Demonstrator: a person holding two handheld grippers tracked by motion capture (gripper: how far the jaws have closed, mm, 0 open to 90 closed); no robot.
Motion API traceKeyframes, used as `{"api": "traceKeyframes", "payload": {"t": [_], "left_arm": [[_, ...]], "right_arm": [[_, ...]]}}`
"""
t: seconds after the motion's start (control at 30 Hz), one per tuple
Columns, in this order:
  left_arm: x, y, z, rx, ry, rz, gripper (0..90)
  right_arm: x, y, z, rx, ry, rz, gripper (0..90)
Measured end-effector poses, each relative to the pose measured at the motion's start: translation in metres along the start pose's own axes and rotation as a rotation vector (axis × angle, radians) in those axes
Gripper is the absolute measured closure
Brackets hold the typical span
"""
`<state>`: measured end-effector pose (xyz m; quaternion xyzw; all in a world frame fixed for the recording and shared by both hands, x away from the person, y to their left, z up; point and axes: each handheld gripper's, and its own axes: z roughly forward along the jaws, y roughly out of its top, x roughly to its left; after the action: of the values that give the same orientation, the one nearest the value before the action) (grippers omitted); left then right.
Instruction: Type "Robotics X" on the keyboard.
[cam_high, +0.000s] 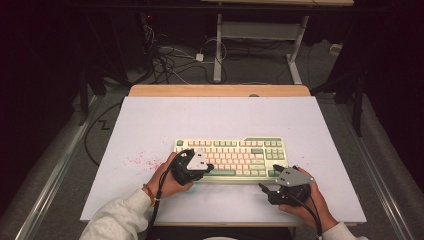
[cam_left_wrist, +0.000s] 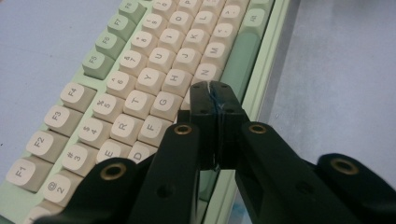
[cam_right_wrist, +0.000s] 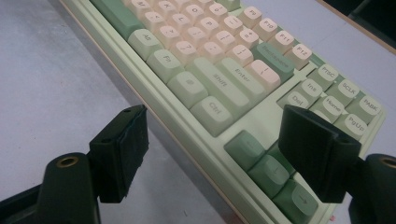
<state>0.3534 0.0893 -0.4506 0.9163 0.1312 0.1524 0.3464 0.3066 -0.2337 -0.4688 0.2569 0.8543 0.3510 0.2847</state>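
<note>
**Closed left jaws over the letter keys, spread right jaws at the arrow corner**

While the person's two hands rested at the lower middle of the high view, the keyboard (cam_high: 231, 158) lay flat on the white table (cam_high: 150, 125), just above both grippers in the frame. Its keys were cream and pale green, and reddish specks marked the table surface to its left.

At the keyboard's lower left corner sat the left gripper (cam_high: 200, 169), held in the left hand (cam_high: 167, 181). In the left gripper view, its two black jaws stood pressed together with nothing between them, the left gripper (cam_left_wrist: 215, 100) tip hanging over the bottom letter row near the N key and beside the green space bar (cam_left_wrist: 243, 58). Whether the tip touched a key could not be told.

Below the keyboard's lower right corner sat the right gripper (cam_high: 266, 189), held in the right hand (cam_high: 305, 202). In the right gripper view, the right gripper (cam_right_wrist: 224, 144) had its jaws spread wide and released, holding nothing. One pad (cam_right_wrist: 123, 149) stood at lower left over bare table just off the keyboard's front edge; the other pad (cam_right_wrist: 315, 149) stood at lower right over the arrow keys (cam_right_wrist: 268, 168), with the keyboard's corner lying between them.
</note>
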Motion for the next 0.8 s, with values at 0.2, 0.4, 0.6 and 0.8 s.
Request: {"api": "traceKeyframes", "payload": {"t": [0.2, 0.4, 0.6, 0.8], "left_arm": [[0.0, 0.0, 0.001, 0.001, 0.005, -0.003, 86.6], [-0.002, -0.004, 0.011, 0.041, -0.019, 0.003, 87.6], [0.001, -0.002, 0.002, 0.016, 0.001, -0.007, 87.1], [0.003, -0.002, -0.002, 0.002, 0.01, -0.006, 86.2]], "right_arm": [[0.0, 0.0, 0.0, 0.002, 0.001, 0.004, 25.0], [0.001, 0.0, 0.001, 0.006, 0.004, 0.0, 25.0], [0.0, 0.0, 0.0, 0.003, 0.001, 0.002, 25.0], [0.0, 0.0, -0.001, 0.0, -0.002, 0.009, 25.0]]}}
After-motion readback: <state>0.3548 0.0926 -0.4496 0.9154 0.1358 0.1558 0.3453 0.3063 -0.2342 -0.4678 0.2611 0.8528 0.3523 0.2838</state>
